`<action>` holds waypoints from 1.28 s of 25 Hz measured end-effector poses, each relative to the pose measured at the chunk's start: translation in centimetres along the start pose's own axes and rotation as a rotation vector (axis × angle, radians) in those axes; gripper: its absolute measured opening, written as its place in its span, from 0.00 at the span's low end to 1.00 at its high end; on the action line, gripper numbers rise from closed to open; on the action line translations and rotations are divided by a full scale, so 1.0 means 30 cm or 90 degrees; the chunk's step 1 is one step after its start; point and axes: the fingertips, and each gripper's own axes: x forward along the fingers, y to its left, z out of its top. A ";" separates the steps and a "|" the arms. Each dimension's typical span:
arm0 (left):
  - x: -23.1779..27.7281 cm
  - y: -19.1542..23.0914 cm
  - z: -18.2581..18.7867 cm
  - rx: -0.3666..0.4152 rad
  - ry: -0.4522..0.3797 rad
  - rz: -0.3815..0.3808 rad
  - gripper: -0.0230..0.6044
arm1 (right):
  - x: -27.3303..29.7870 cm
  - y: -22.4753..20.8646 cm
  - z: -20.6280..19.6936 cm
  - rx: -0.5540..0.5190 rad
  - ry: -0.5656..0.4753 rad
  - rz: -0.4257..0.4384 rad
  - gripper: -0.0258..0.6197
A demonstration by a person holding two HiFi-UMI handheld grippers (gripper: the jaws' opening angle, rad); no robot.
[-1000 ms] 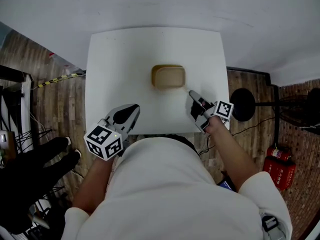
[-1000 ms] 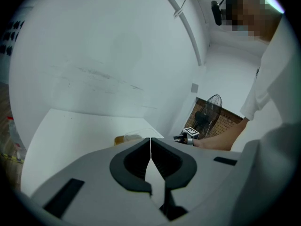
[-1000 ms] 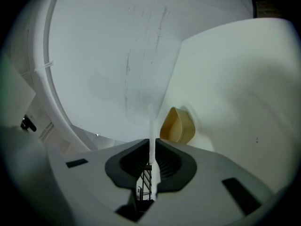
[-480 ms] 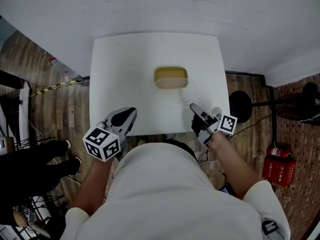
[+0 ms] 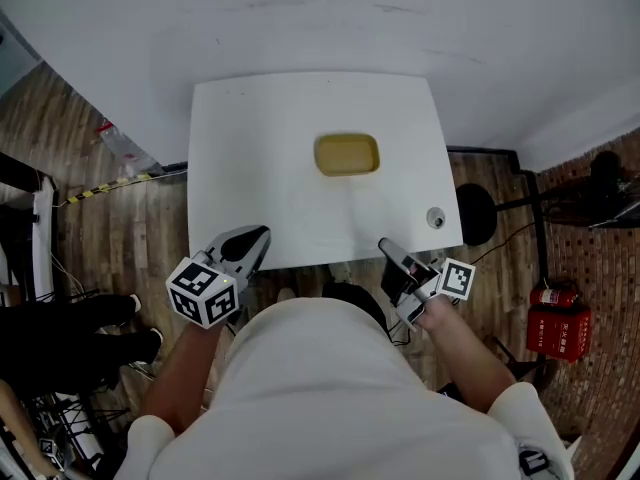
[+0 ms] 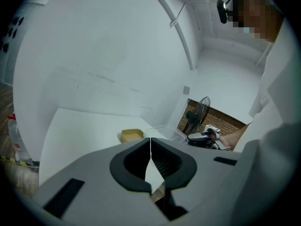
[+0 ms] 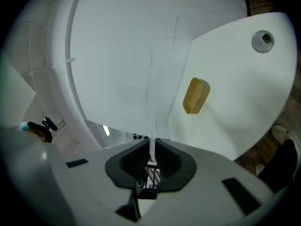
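Observation:
A tan shallow container (image 5: 346, 155) (image 6: 131, 135) (image 7: 195, 95) sits near the middle of the white table (image 5: 250, 148). My right gripper (image 5: 384, 245) (image 7: 151, 139) hangs just off the table's near edge. It is shut on a clear plastic lid (image 7: 151, 102), which shows edge-on as a thin strip rising from the jaws. In the left gripper view that lid (image 6: 162, 132) floats in front of the right gripper. At the near left edge my left gripper (image 5: 262, 234) (image 6: 150, 140) is shut with nothing between its jaws.
A small round grey disc (image 5: 435, 218) (image 7: 262, 40) lies near the table's right edge. A fan (image 6: 197, 119) and a red extinguisher (image 5: 553, 318) stand on the wood floor to the right. Another person's dark legs (image 5: 60, 328) are at the left. A white wall backs the table.
Both grippers have drawn back toward me. The right gripper has left the tan container's side and now hangs off the near edge. The grey disc has come into view.

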 end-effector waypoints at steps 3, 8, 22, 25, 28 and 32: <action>-0.031 0.001 -0.029 0.003 0.003 -0.008 0.07 | -0.027 0.027 -0.065 0.000 -0.010 0.005 0.11; -0.059 0.010 -0.053 0.000 -0.003 -0.015 0.07 | -0.063 0.044 -0.137 -0.005 -0.021 -0.001 0.11; -0.104 -0.005 -0.096 0.000 -0.003 -0.038 0.07 | -0.090 0.097 -0.211 -0.037 -0.033 -0.004 0.10; -0.115 -0.010 -0.099 0.001 -0.006 -0.040 0.07 | -0.088 0.108 -0.218 -0.042 -0.032 -0.002 0.10; -0.123 -0.012 -0.113 -0.002 -0.005 -0.041 0.07 | -0.083 0.115 -0.227 -0.045 -0.032 0.002 0.10; -0.129 -0.007 -0.124 -0.003 -0.002 -0.039 0.07 | -0.081 0.121 -0.232 -0.051 -0.028 0.007 0.10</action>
